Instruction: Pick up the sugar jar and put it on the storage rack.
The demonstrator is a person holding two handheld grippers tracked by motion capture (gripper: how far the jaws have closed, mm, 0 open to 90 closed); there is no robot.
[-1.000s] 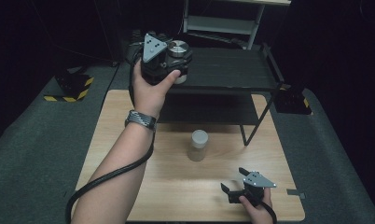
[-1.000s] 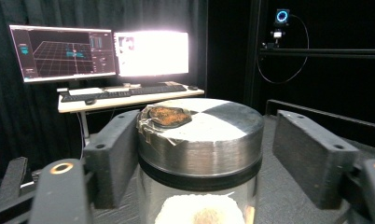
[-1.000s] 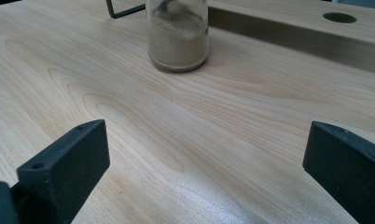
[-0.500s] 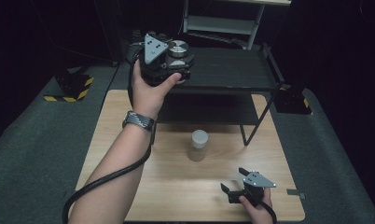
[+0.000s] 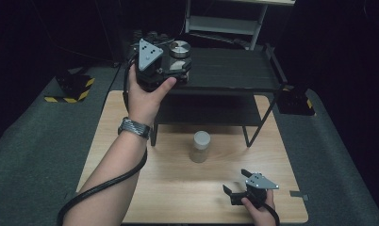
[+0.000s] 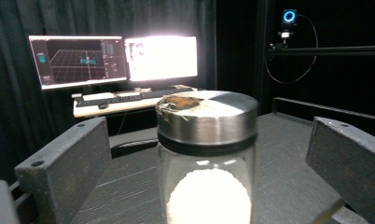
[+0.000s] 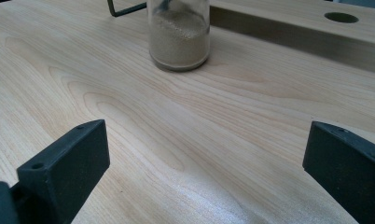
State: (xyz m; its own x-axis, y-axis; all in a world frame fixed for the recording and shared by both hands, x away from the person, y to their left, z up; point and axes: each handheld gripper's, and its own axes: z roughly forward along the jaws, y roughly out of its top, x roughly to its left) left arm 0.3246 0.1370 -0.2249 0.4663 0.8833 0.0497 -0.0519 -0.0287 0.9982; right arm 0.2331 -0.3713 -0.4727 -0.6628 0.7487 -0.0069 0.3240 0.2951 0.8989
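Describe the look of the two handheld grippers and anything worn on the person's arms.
Both the left gripper and the right gripper are black blocks, each topped by a grey three-cornered plate with small holes. Their jaws are flat black bars, each with a small screw hole. A thick black cable trails under the left forearm. That wrist wears a dark banded bracelet; no sleeves.

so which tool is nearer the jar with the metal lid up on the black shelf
Left. The left tool is at the shelf with its open jaws on either side of the metal-lidded jar, not touching it. The right tool rests low on the wooden table, far from it.
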